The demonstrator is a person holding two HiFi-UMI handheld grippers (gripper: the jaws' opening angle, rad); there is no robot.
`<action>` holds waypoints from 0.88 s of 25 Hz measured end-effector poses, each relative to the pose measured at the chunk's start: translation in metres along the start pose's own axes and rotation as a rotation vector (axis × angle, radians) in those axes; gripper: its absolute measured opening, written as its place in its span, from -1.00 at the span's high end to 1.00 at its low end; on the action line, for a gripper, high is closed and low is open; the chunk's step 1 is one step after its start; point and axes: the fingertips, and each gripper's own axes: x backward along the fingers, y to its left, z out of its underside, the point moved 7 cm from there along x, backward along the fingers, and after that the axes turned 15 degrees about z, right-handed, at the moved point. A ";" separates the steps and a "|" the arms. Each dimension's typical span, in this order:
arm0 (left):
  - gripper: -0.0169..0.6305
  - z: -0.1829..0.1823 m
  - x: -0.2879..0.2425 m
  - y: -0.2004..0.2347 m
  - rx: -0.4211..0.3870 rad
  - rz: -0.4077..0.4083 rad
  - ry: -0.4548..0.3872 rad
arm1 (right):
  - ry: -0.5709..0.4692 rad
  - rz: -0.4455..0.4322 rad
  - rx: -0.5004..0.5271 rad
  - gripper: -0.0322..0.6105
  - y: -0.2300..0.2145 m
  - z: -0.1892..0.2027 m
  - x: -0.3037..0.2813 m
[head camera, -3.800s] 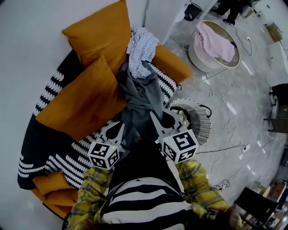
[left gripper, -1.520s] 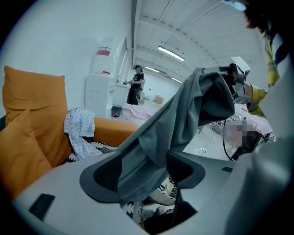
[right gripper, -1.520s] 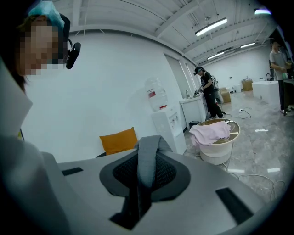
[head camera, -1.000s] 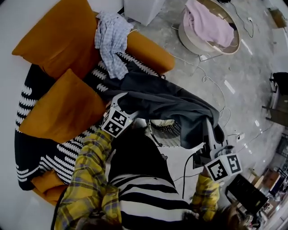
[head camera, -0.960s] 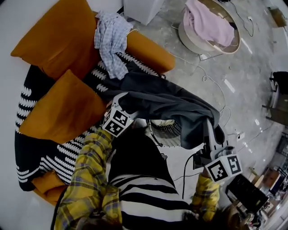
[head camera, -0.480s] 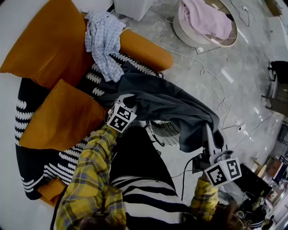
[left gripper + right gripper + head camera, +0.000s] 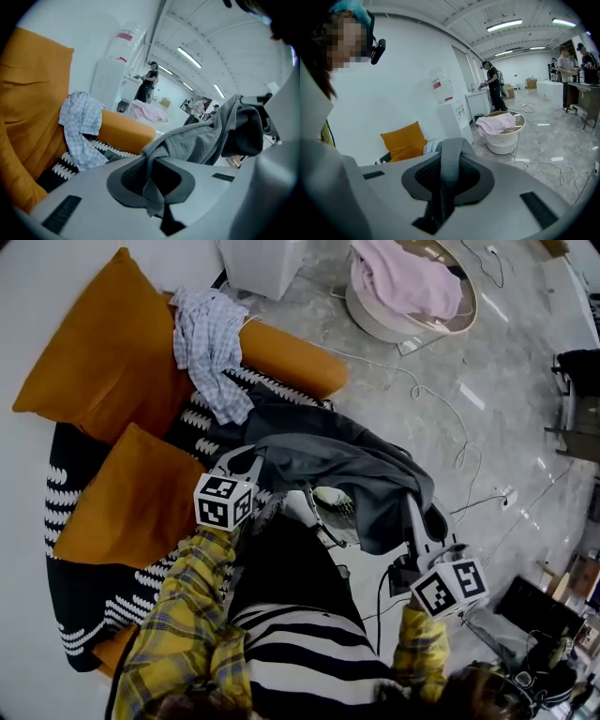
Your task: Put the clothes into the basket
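A dark grey garment (image 7: 347,470) hangs stretched between my two grippers, above a wire basket (image 7: 328,521) on the floor by the person's legs. My left gripper (image 7: 249,463) has just been closing and now pinches the garment's sofa-side edge (image 7: 197,140) between its pads. Over at the other end, my right gripper (image 7: 413,512) is shut on a grey fold (image 7: 450,154). A blue-and-white checked cloth (image 7: 211,343) lies on the sofa's orange arm and also shows in the left gripper view (image 7: 79,126).
Orange cushions (image 7: 103,343) lean on the black-and-white sofa (image 7: 75,549). A round tub (image 7: 375,320) holding a pink cloth (image 7: 403,277) stands across the floor. Cables (image 7: 441,399) trail on the marble floor. People stand far off (image 7: 492,84).
The left gripper's jaws, open beside the garment's edge a second ago, have closed on it and drawn slightly toward the person. The right gripper keeps its grip in place.
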 end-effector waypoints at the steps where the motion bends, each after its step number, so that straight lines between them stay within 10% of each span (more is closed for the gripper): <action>1: 0.85 -0.006 0.009 -0.005 0.007 0.004 -0.033 | -0.010 -0.010 -0.002 0.68 0.000 -0.001 0.002; 9: 0.85 -0.083 0.044 -0.097 -0.103 0.138 -0.299 | -0.100 -0.111 -0.034 0.69 -0.009 -0.011 0.026; 22: 0.85 -0.160 0.055 -0.228 -0.184 0.355 -0.496 | -0.379 -0.168 -0.054 0.69 -0.045 -0.053 0.114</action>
